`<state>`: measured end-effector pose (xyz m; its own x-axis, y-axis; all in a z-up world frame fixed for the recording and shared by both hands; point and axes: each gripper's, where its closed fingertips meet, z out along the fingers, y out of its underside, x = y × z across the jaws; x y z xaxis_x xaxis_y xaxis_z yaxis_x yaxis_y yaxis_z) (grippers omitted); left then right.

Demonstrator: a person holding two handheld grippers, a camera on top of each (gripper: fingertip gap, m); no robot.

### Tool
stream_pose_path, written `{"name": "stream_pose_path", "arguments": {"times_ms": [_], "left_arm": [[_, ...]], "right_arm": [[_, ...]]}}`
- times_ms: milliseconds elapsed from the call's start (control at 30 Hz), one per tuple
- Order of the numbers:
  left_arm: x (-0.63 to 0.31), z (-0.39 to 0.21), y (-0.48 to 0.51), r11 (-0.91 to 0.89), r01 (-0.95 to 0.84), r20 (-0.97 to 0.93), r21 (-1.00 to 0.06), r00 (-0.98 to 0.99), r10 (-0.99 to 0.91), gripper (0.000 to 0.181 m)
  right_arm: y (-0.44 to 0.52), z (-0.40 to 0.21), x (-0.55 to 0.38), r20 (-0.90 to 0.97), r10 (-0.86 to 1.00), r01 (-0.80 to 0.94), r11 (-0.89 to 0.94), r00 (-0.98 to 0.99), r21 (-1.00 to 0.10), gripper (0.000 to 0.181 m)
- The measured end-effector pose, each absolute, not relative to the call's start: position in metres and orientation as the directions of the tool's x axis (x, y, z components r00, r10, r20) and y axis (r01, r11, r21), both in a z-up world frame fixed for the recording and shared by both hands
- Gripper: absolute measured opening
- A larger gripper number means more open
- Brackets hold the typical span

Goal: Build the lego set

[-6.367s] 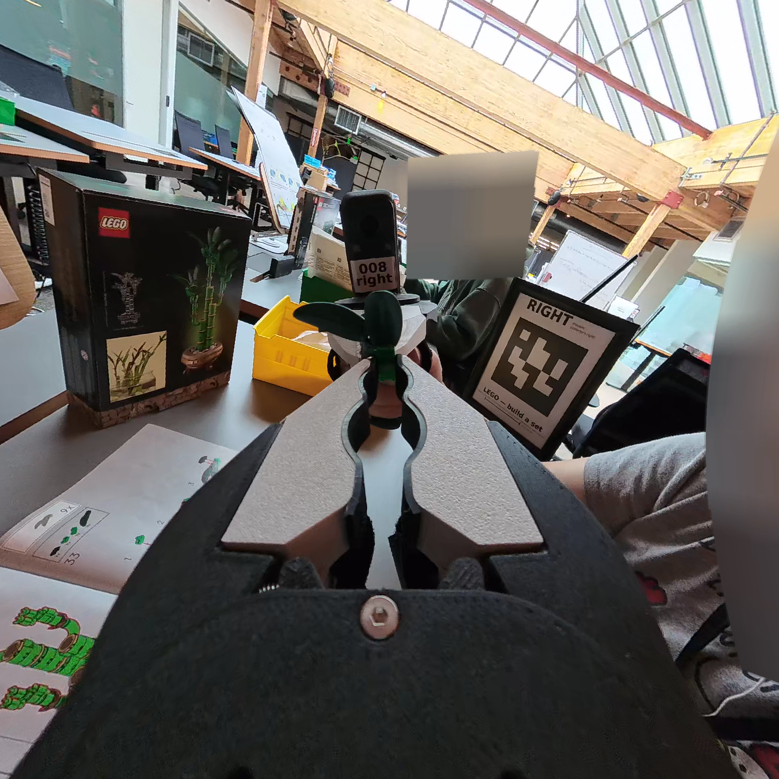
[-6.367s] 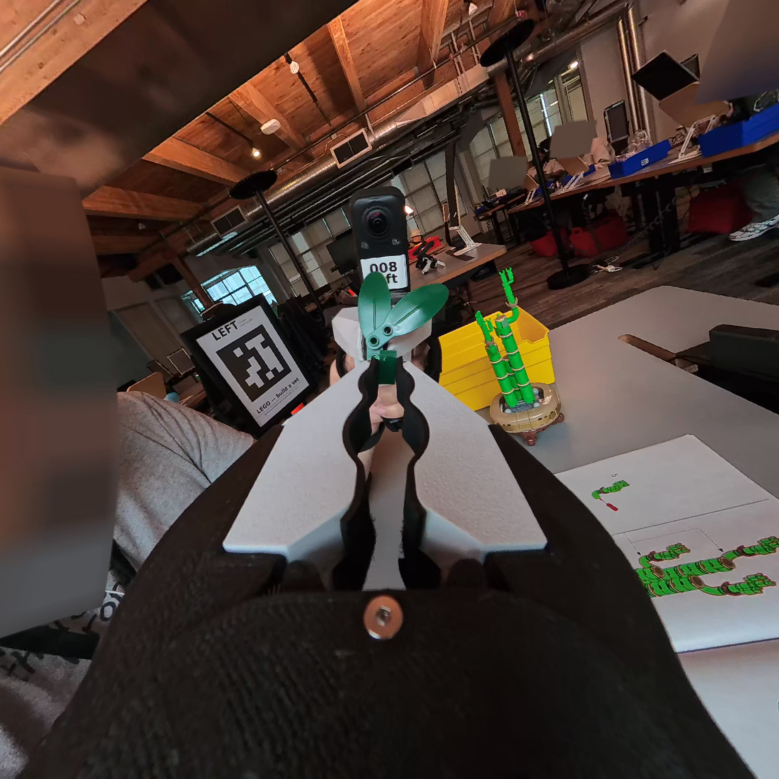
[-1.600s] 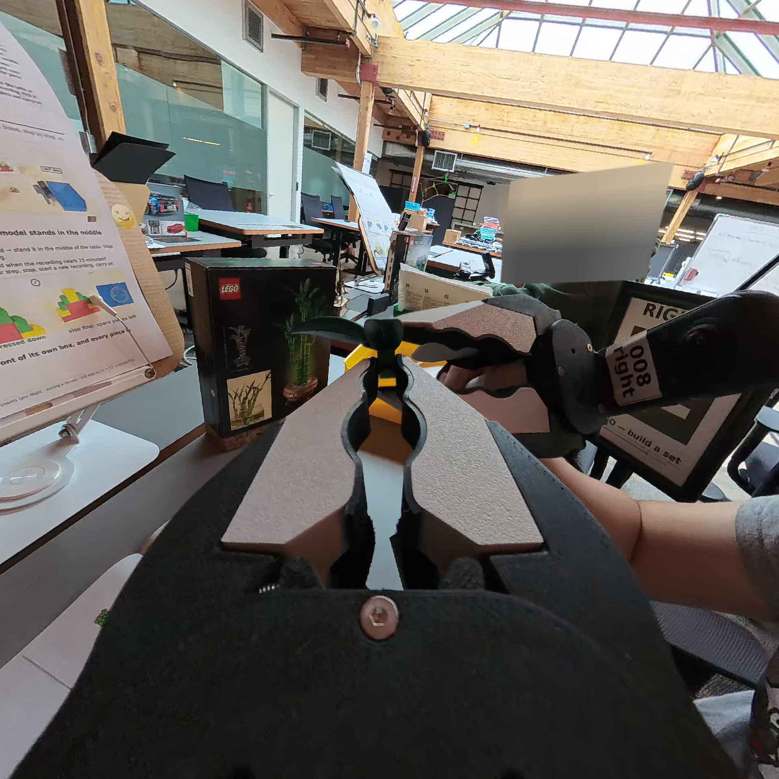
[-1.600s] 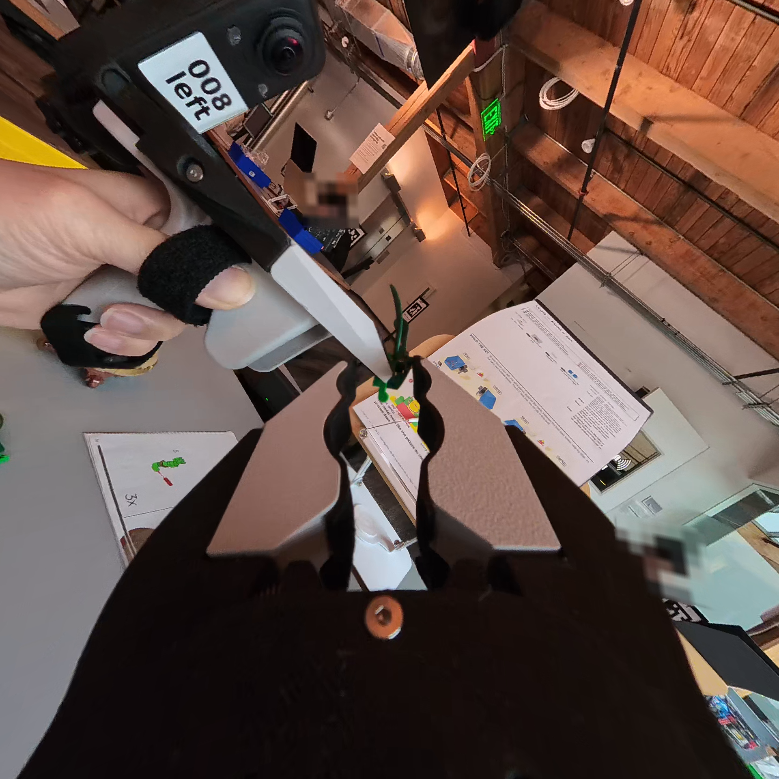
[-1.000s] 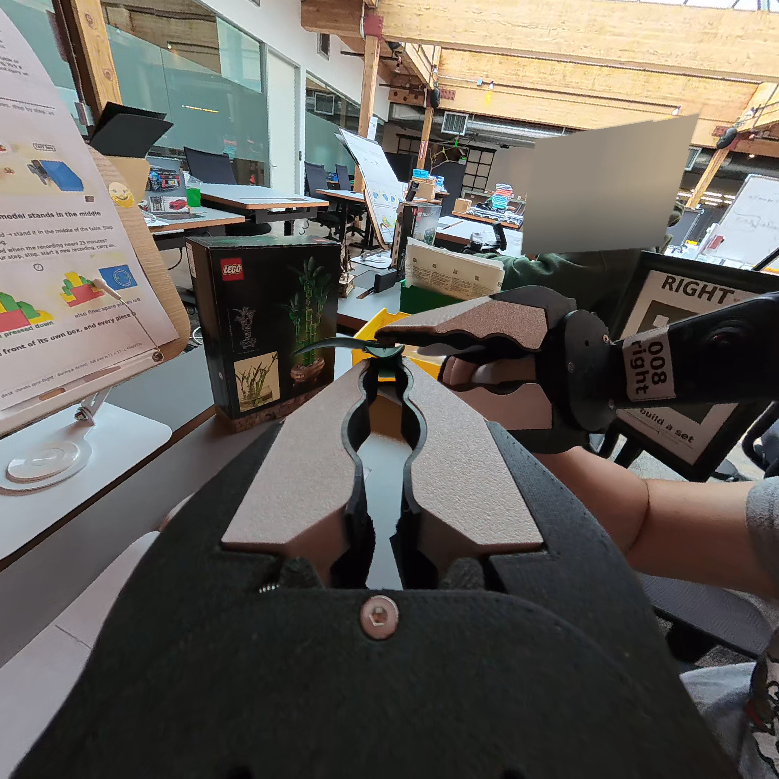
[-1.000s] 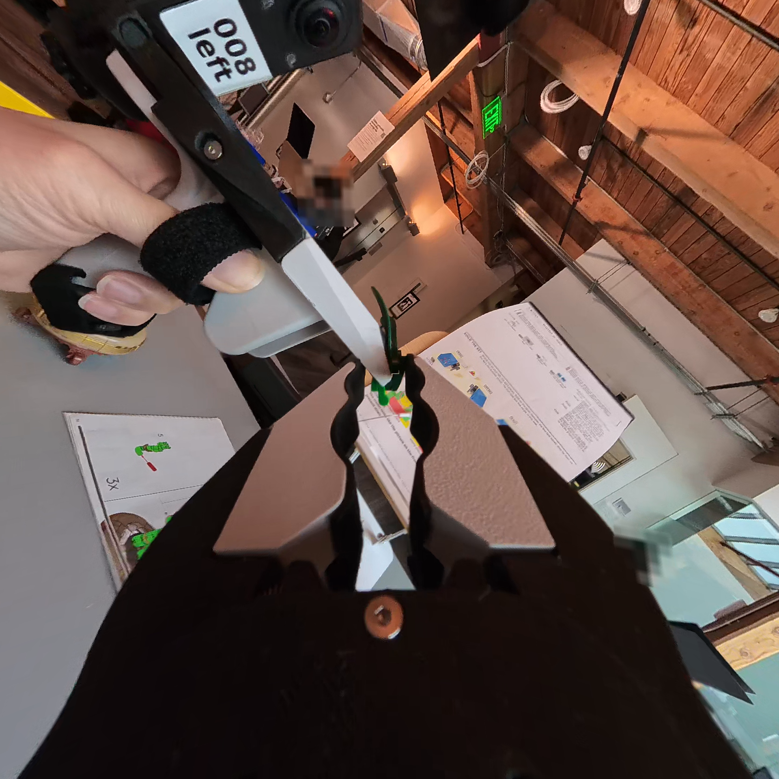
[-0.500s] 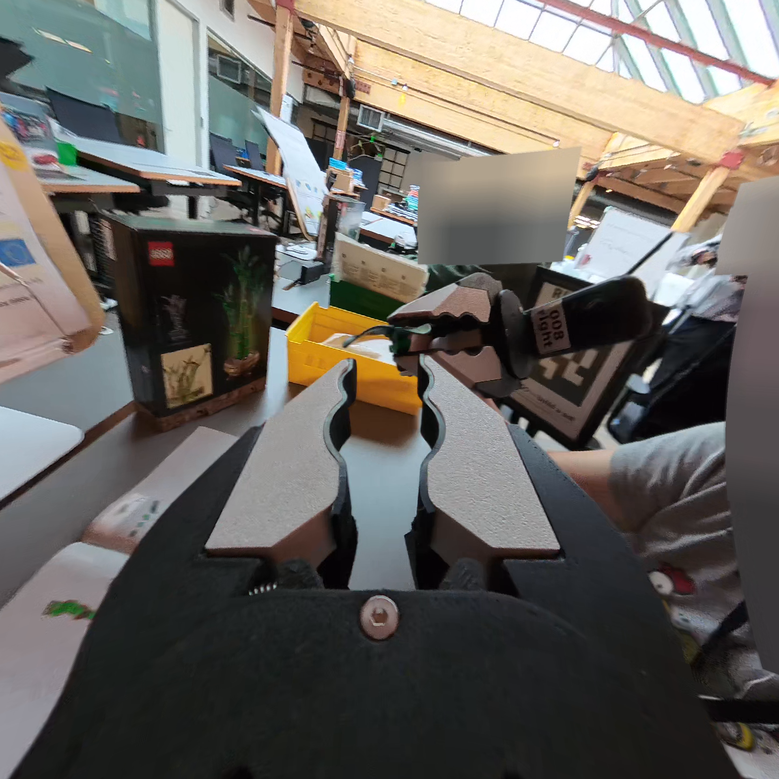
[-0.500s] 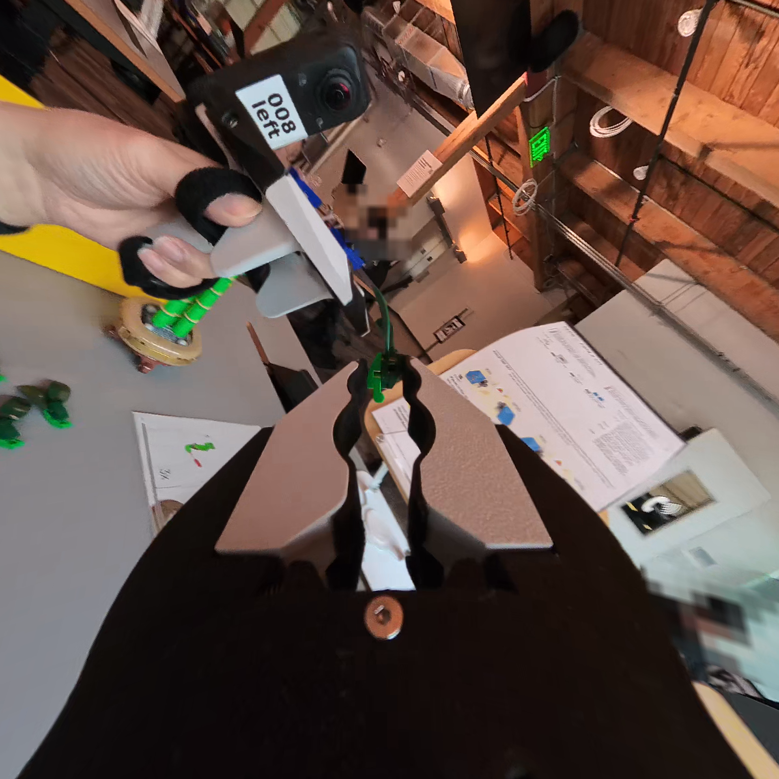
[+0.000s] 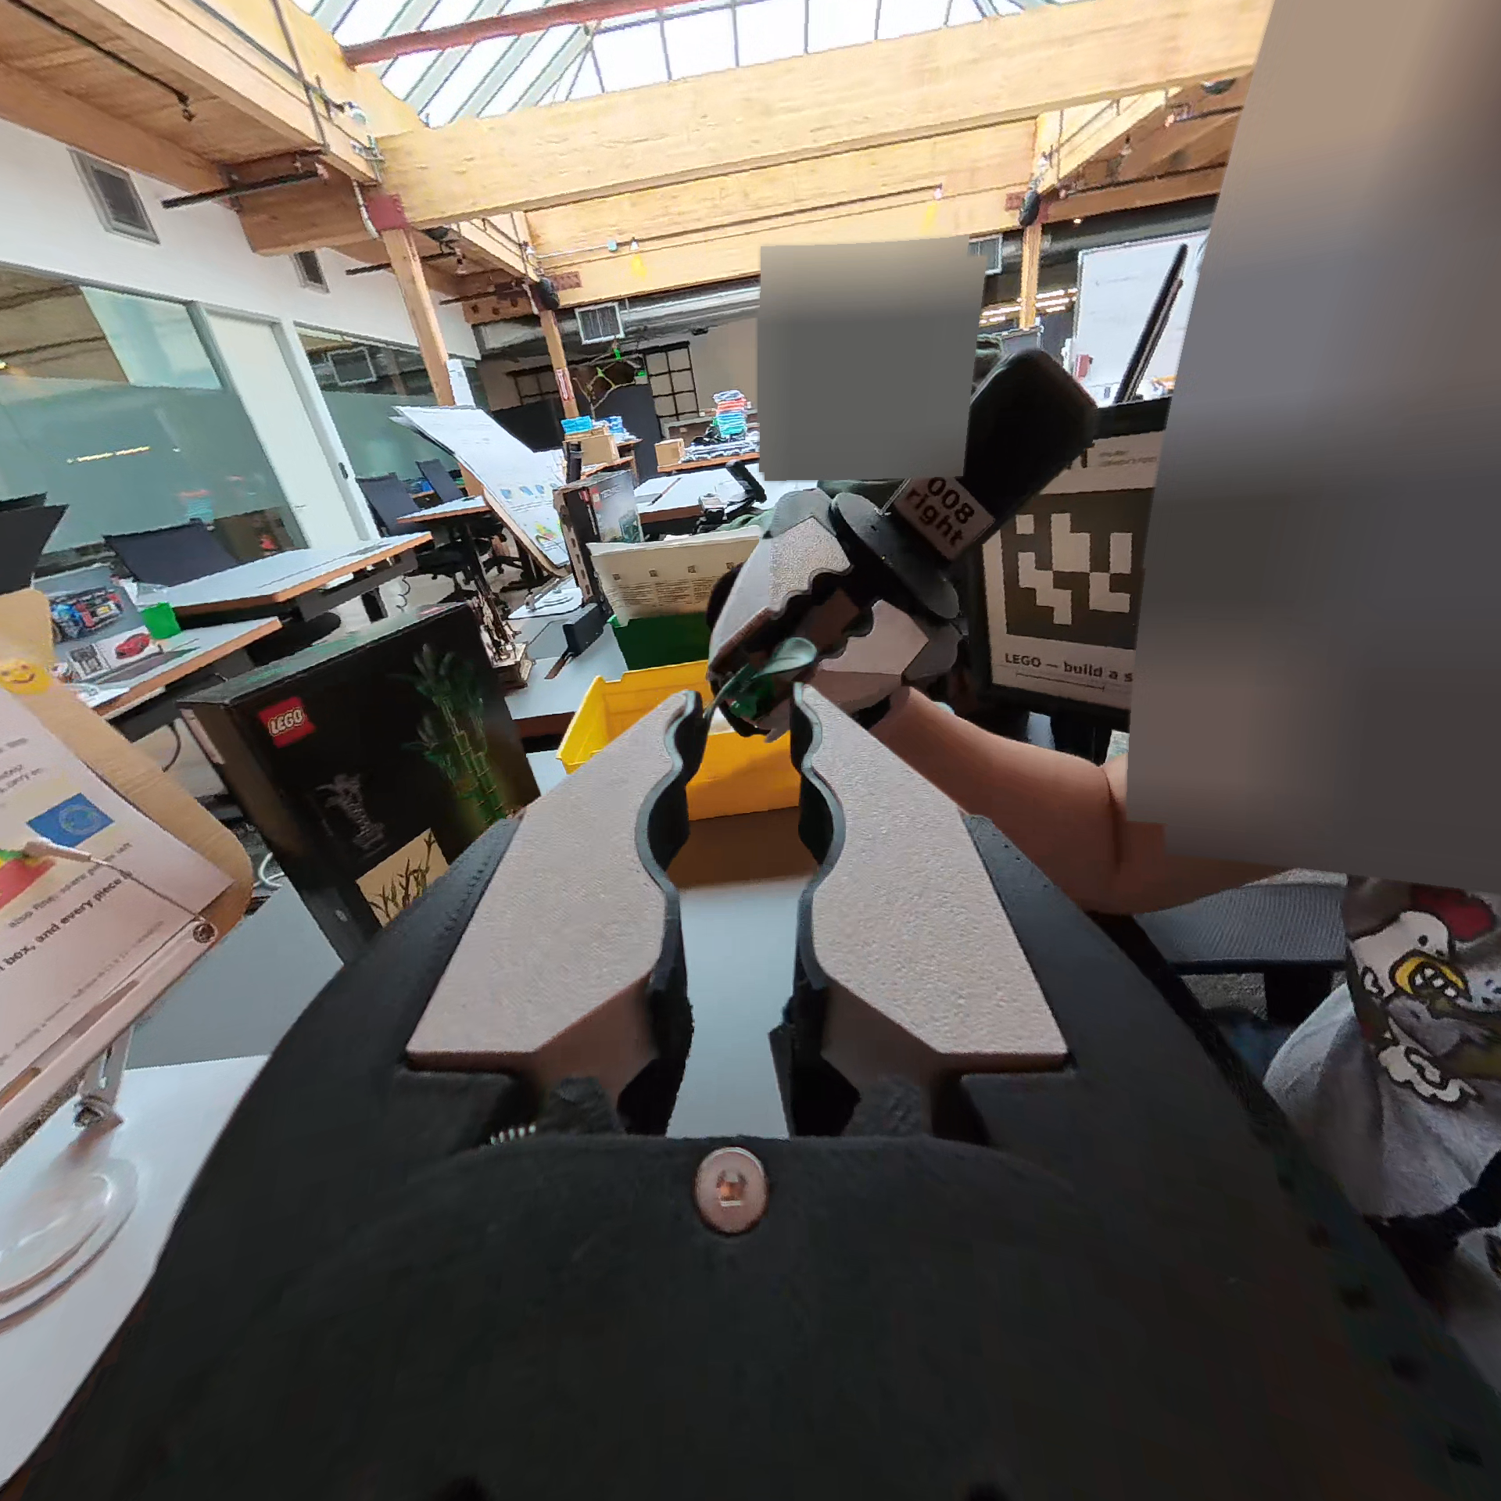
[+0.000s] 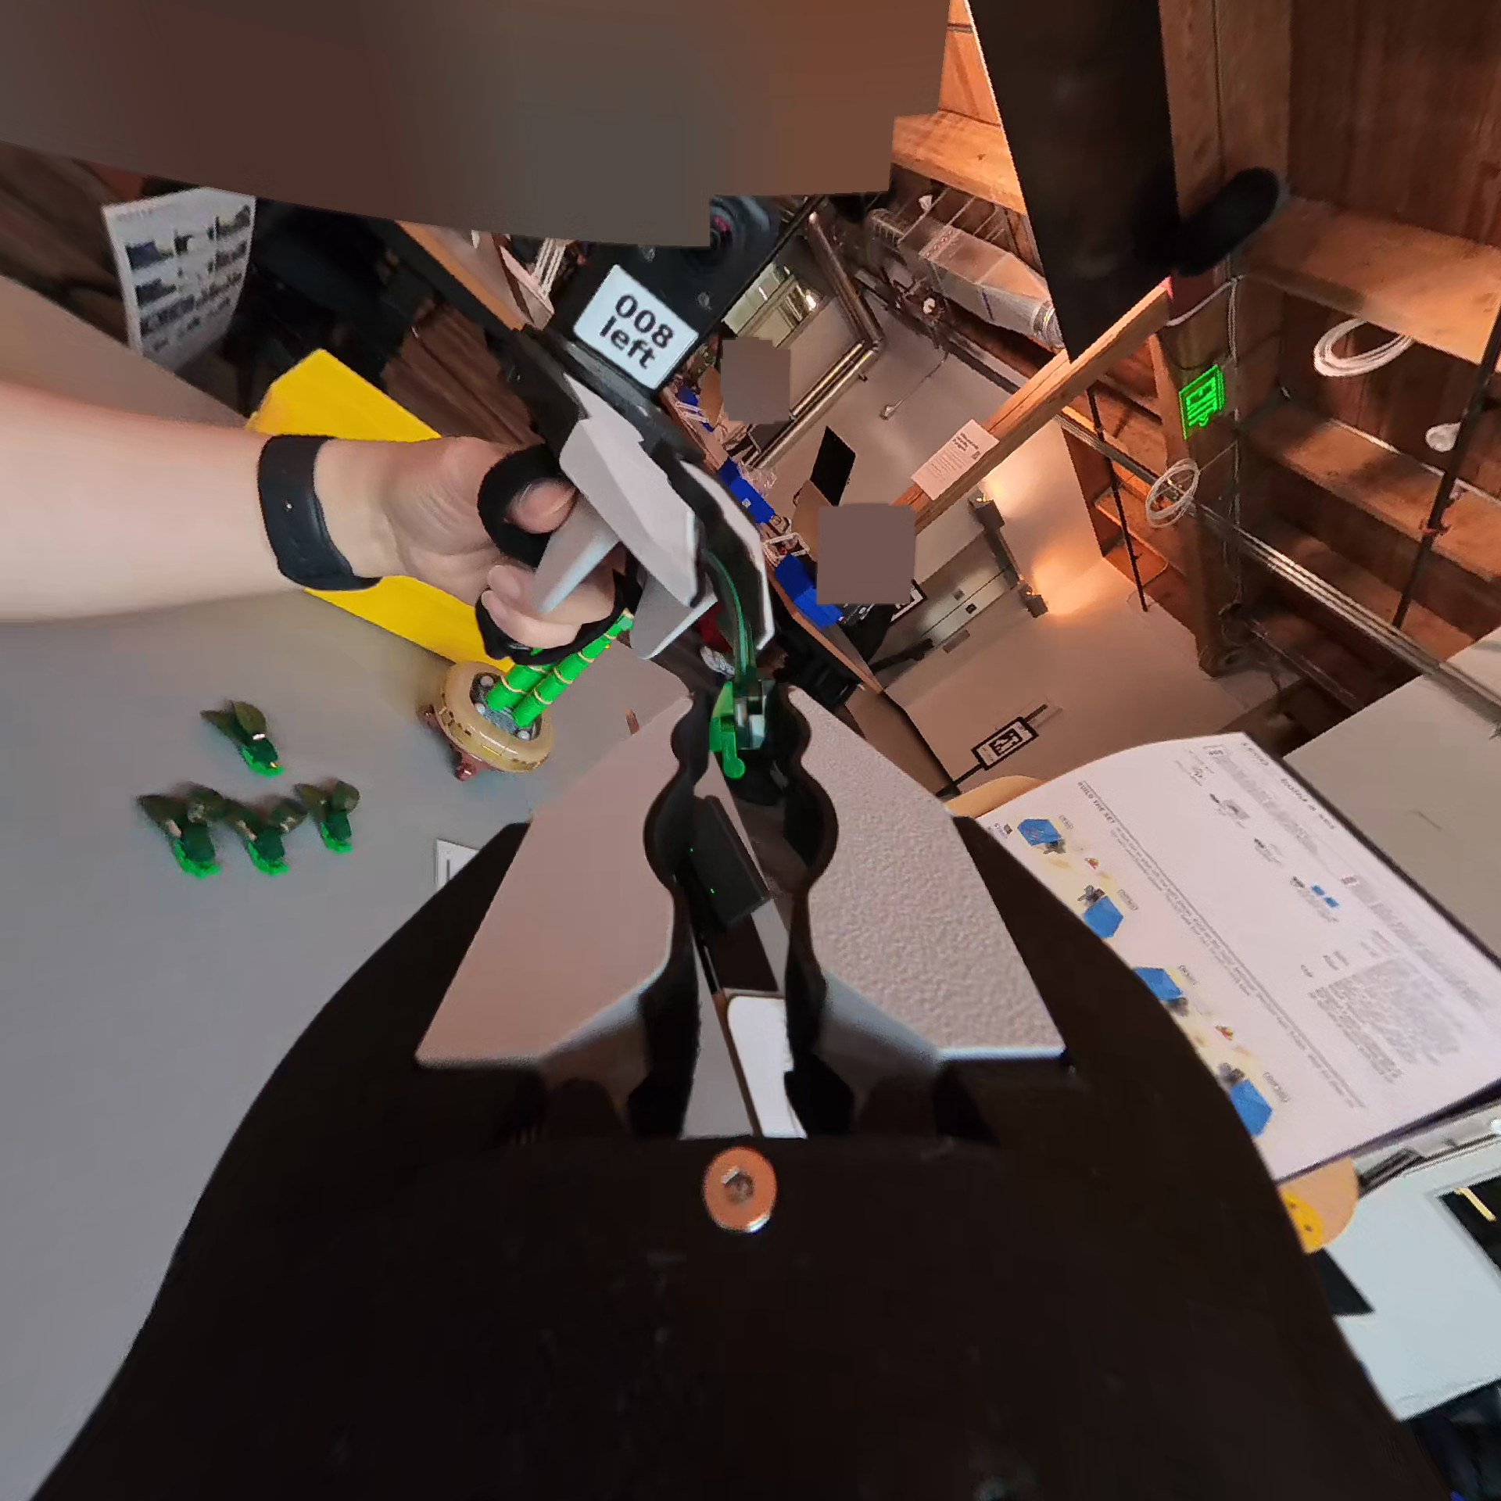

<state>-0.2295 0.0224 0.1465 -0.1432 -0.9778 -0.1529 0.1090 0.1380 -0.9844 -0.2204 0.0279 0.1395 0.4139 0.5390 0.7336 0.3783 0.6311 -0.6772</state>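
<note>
right fingers (image 10: 686, 735) pinching green leaf piece (image 10: 737, 719), left fingers (image 9: 568, 853) parted, empty

A: What sort of room?

B: A big open workshop. Pale timber beams (image 9: 731, 130) carry a skylight (image 9: 666, 49), and daylight pours in.

A: Furniture?

B: Desks (image 9: 309, 568) and dark office chairs (image 9: 170, 552) stand before a glass partition (image 9: 122, 455); a green exit sign (image 10: 1200, 400) glows on the wood ceiling.

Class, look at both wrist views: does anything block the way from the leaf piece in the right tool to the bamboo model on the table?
Yes. The left tool and the hand holding it hover directly over the bamboo model, between it and the leaf piece held by the right tool.
</note>
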Motion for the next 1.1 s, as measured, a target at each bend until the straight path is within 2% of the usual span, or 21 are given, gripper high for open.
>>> {"name": "stream_pose_path", "arguments": {"times_ms": [100, 200, 333, 467, 667, 800, 967, 1100], "left_arm": [[-0.228, 0.143, 0.02, 0.212, 0.095, -0.222, -0.973, -0.123, -0.967, 0.017], [-0.228, 0.134, 0.02, 0.336, 0.029, -0.337, -0.942, -0.076, -0.939, 0.026], [-0.225, 0.124, 0.016, 0.521, -0.061, -0.522, -0.851, -0.004, -0.853, 0.029], [-0.22, 0.12, 0.005, 0.628, -0.08, -0.63, -0.774, 0.001, -0.777, 0.008], [-0.219, 0.122, 0.001, 0.635, -0.066, -0.636, -0.77, -0.004, -0.771, 0.004], [-0.222, 0.132, -0.004, 0.613, -0.004, -0.613, -0.79, -0.003, -0.79, 0.004], [-0.227, 0.143, -0.009, 0.59, 0.066, -0.591, -0.805, -0.003, -0.807, 0.004], [-0.228, 0.145, -0.012, 0.59, 0.083, -0.592, -0.803, -0.005, -0.806, 0.004]], "right_arm": [[0.026, 0.137, -0.223, 0.761, 0.515, 0.4, 0.649, 0.394, -0.647, 0.014], [0.027, 0.132, -0.225, 0.776, 0.509, 0.447, 0.634, 0.373, -0.631, 0.013], [0.012, 0.121, -0.234, 0.727, 0.627, 0.419, 0.602, 0.279, -0.68, 0.014], [0.007, 0.12, -0.23, 0.69, 0.673, 0.42, 0.563, 0.266, -0.711, 0.013], [0.002, 0.122, -0.228, 0.719, 0.647, 0.413, 0.6, 0.254, -0.685, 0.014], [-0.001, 0.134, -0.224, 0.711, 0.642, 0.351, 0.62, 0.286, -0.702, 0.024], [-0.009, 0.14, -0.22, 0.675, 0.683, 0.277, 0.616, 0.278, -0.738, 0.014], [-0.013, 0.141, -0.222, 0.666, 0.697, 0.257, 0.614, 0.267, -0.746, 0.015]]}}
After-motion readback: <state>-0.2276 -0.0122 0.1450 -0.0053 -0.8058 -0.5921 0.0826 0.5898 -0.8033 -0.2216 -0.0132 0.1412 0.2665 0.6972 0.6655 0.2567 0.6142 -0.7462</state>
